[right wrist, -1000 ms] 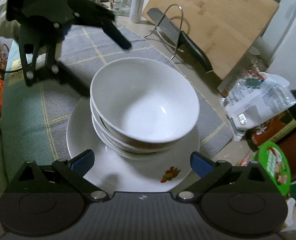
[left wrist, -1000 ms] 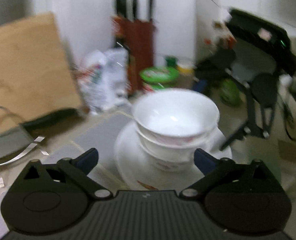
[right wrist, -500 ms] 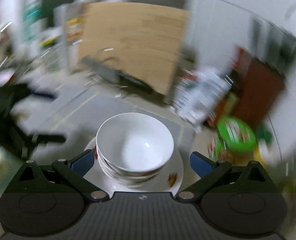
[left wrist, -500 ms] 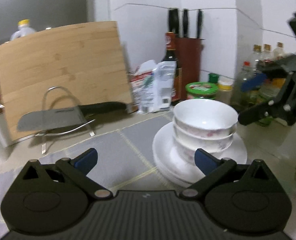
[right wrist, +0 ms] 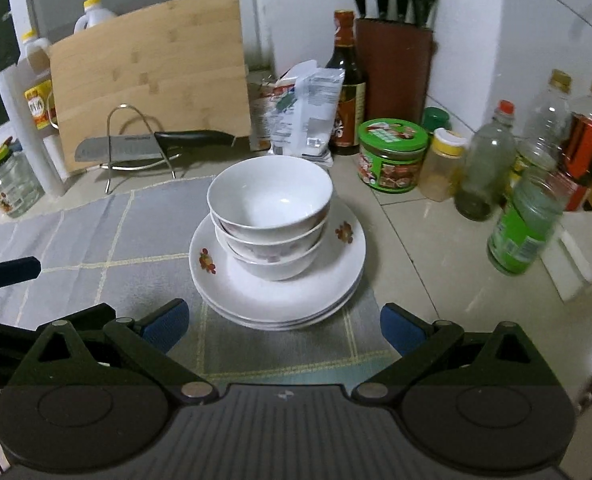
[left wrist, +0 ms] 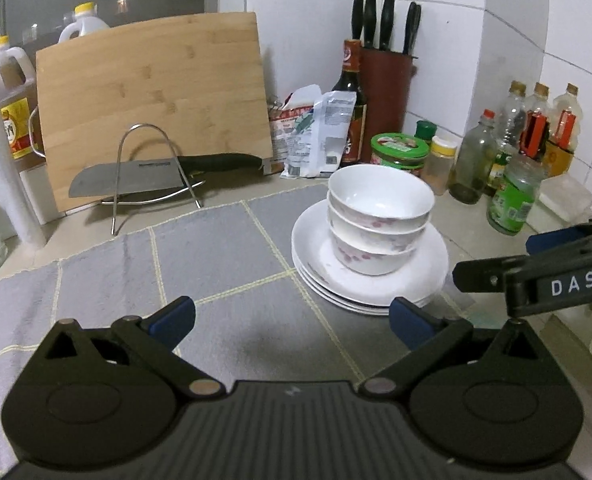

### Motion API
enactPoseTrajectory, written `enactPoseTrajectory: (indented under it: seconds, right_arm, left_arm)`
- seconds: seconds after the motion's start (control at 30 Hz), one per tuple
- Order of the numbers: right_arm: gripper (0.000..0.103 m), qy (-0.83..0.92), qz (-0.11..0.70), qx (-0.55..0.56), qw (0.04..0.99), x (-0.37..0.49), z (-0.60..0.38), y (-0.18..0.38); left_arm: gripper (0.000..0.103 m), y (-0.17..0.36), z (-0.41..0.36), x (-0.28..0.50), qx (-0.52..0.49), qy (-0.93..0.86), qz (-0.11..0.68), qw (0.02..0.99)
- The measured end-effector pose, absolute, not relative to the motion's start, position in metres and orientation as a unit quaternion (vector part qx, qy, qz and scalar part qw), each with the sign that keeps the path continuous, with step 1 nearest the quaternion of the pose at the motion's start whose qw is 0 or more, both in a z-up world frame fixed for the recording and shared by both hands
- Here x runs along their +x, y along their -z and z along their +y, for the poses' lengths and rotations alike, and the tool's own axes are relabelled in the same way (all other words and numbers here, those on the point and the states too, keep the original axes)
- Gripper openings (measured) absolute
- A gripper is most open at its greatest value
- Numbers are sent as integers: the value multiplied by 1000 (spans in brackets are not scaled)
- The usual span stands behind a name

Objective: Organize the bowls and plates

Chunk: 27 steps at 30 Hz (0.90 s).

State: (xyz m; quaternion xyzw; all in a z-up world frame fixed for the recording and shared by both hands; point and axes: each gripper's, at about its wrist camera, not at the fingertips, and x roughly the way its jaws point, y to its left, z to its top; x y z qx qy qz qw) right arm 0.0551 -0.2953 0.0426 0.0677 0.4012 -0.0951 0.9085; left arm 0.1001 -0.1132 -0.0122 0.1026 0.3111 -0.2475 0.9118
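Three white bowls (right wrist: 270,216) sit nested in one stack on three stacked plates (right wrist: 280,292); one grey checked mat (right wrist: 108,236) lies beneath them. Behind stand one wooden cutting board (right wrist: 152,80), one cleaver (right wrist: 152,146) on one wire rack (right wrist: 136,140), and one knife block (right wrist: 393,68); its handles are too crowded to count surely. One dark sauce bottle (right wrist: 347,88) and one green-lidded jar (right wrist: 391,156) stand near; two grippers, left gripper (left wrist: 292,320) and right gripper (right wrist: 282,326), are present.

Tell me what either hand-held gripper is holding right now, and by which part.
Nothing is held. The left hand-held gripper and right hand-held gripper are both open and empty, short of the stacked bowls on the plates.
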Motion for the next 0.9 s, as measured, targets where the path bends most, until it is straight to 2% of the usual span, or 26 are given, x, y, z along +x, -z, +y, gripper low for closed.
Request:
enactPoseTrajectory:
  seconds: [0.9]
  right_arm:
    - [103, 114, 385, 67, 913, 38, -288, -55]
  left_arm:
    - [102, -9, -106, 87, 94, 217, 305, 923]
